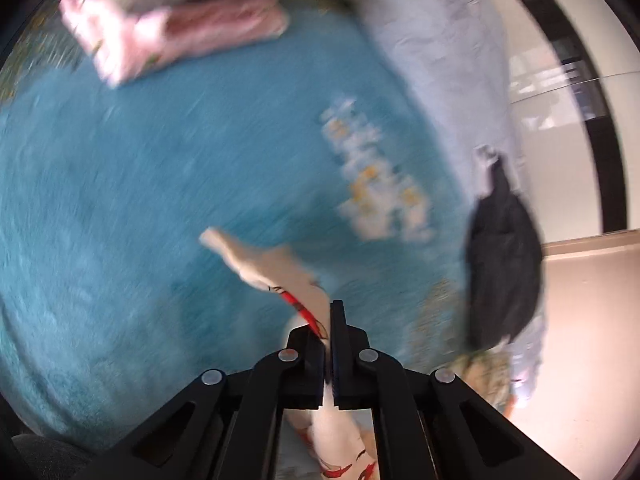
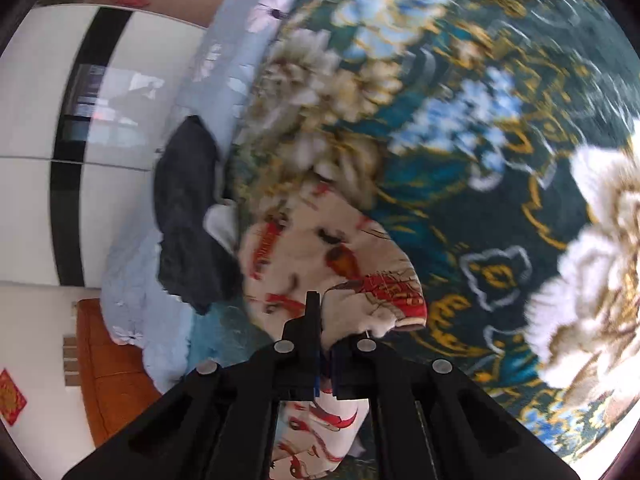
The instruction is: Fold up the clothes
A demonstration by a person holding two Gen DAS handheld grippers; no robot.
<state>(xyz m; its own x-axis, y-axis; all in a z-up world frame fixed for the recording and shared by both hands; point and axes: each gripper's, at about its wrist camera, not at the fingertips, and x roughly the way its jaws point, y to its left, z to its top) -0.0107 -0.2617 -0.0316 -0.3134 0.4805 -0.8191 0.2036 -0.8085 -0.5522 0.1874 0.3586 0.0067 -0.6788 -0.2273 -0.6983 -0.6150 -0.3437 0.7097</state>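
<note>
A cream garment with red prints is pinched in my left gripper, which is shut on its edge above a teal blanket. The same cream garment bulges in front of my right gripper, which is shut on its cloth above a dark floral blanket. Both views are motion-blurred.
A folded pink garment lies at the far side of the teal blanket. A dark garment lies at the bed's edge on a light blue sheet. A white wardrobe with black trim stands beyond.
</note>
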